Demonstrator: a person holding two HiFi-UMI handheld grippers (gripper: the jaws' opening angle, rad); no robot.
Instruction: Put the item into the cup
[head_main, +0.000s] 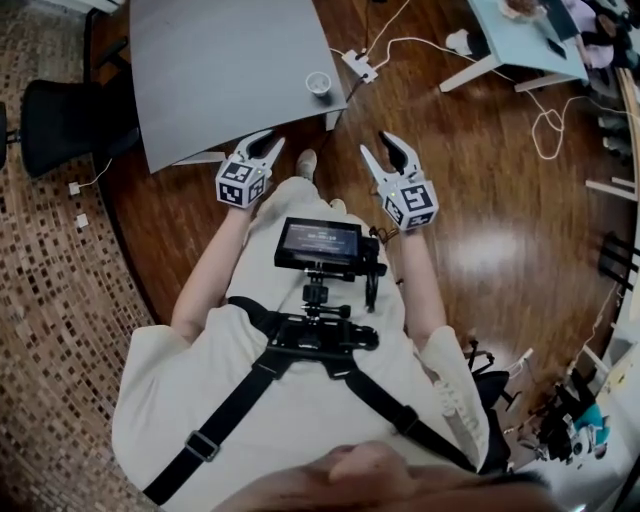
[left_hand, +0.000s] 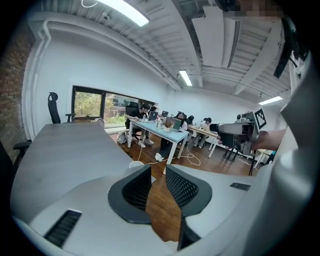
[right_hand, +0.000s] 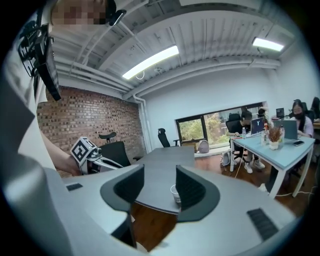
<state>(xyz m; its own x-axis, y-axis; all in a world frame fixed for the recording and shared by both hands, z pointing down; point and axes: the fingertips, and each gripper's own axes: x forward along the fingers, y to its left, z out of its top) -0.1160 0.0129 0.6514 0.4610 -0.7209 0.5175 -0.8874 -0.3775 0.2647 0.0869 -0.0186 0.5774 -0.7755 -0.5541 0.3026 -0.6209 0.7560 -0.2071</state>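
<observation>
Hovering empty, left gripper and right gripper hold fingers apart; one finger partly hides the cup.

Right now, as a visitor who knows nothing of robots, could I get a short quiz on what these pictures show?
1. True or false: the left gripper holds something.
2. The cup on the grey table is: A upright, B tipped on its side, C upside down.
3. Fill in: the right gripper has its jaws ____, with nothing between them.

Key: 1 false; 2 A; 3 apart.
</observation>
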